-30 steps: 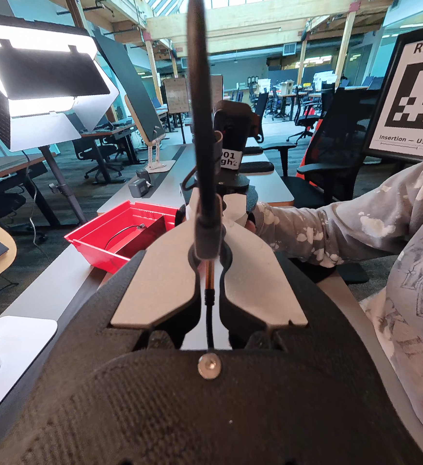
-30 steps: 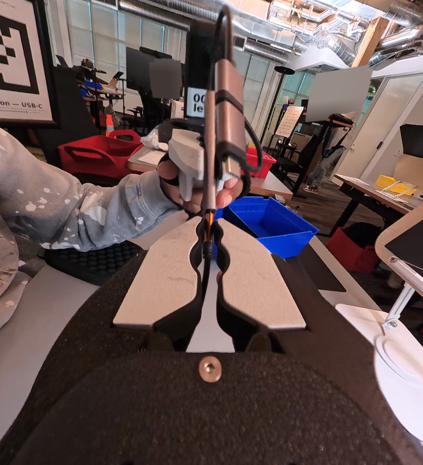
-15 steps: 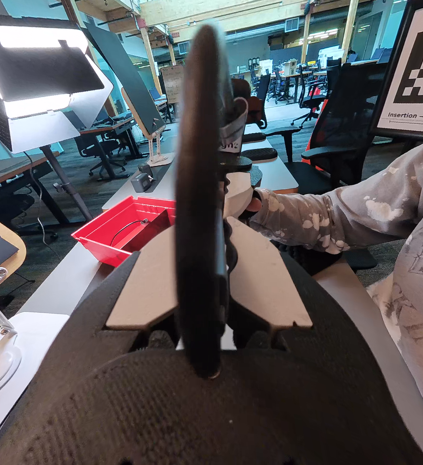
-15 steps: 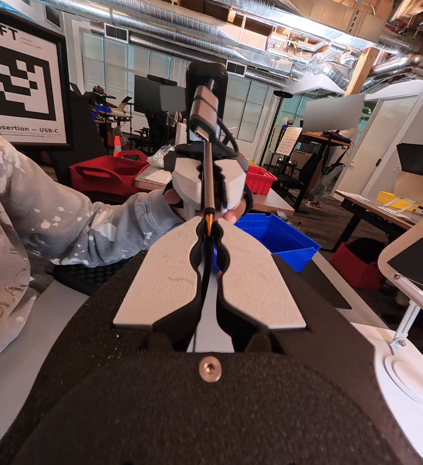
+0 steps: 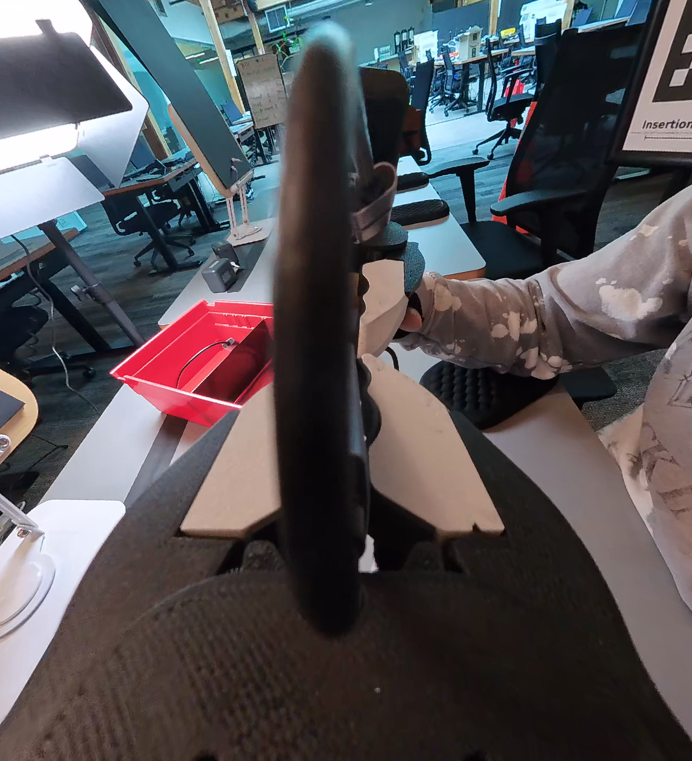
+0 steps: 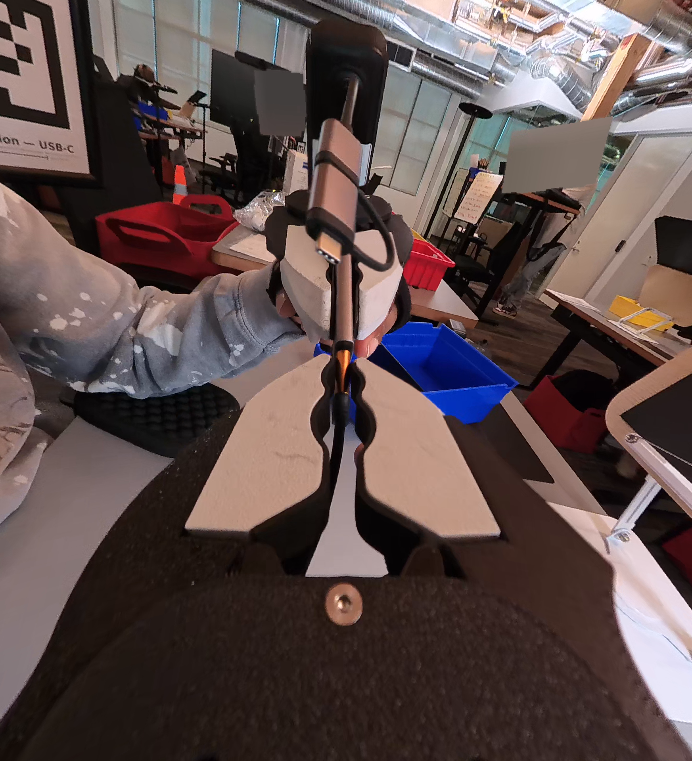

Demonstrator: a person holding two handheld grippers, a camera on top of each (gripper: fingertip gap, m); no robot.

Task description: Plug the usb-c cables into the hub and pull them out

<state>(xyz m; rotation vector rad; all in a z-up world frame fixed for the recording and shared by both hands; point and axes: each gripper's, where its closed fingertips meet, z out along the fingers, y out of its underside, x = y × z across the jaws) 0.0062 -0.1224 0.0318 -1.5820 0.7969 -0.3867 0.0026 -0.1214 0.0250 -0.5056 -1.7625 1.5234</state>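
In the right wrist view, my right gripper (image 6: 342, 364) is shut on the orange-collared plug (image 6: 342, 368) of a black cable (image 6: 338, 432). The plug's tip meets the lower end of a slim grey hub (image 6: 334, 181). My left gripper (image 6: 344, 329) faces me and is shut on that hub; the hub's own short lead and USB-C plug (image 6: 327, 247) hang at its front. In the left wrist view, a dark blurred bar (image 5: 319, 329) close to the lens hides my left gripper's (image 5: 356, 370) grip. The right gripper's white finger (image 5: 381, 304) shows just beyond.
A red bin (image 5: 196, 370) with a cable in it sits on the grey table (image 5: 562, 473) at the left. A blue bin (image 6: 439, 366) sits behind the grippers. A black dimpled pad (image 6: 154, 416) lies under the sleeve. A white stand base (image 5: 18, 576) is near the front edge. My left and right fingertips are right by each other.
The hub's free end has swung toward the left camera and now fills the middle of that view. Both grippers stay shut. In the right view, the left gripper sits lower and closer.
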